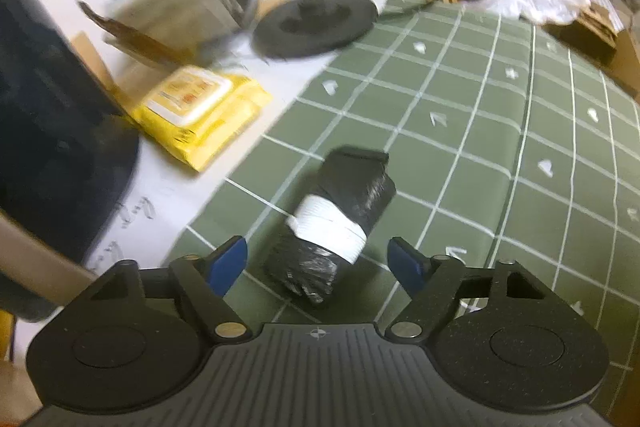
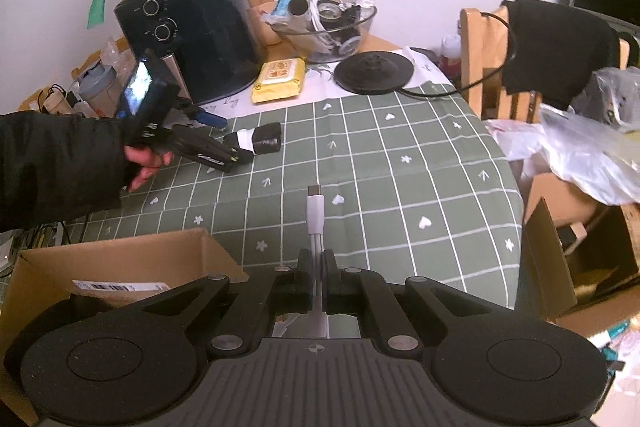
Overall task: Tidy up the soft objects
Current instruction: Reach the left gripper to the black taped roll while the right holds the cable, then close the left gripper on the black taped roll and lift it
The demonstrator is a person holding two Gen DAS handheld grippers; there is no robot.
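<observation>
A black roll of bags with a white paper band [image 1: 332, 223] lies on the green checked tablecloth [image 1: 480, 131]. My left gripper [image 1: 316, 251] stands open around its near end, one blue pad [image 1: 226, 265] on each side, with gaps to the roll. The right wrist view shows the same roll [image 2: 260, 141] just past the left gripper [image 2: 230, 141], which a hand in a black sleeve holds. My right gripper [image 2: 318, 267] is shut on a white cable [image 2: 315, 215], its plug sticking out forward above the cloth. An open cardboard box [image 2: 120, 259] stands to its left.
A yellow wipes pack [image 1: 200, 111], a black round base [image 1: 316, 23] and a black air fryer [image 2: 200, 27] stand beyond the roll. A glass bowl of clutter [image 2: 328, 31] is at the back. A wooden chair with black cloth [image 2: 552, 43] and plastic bags crowd the right.
</observation>
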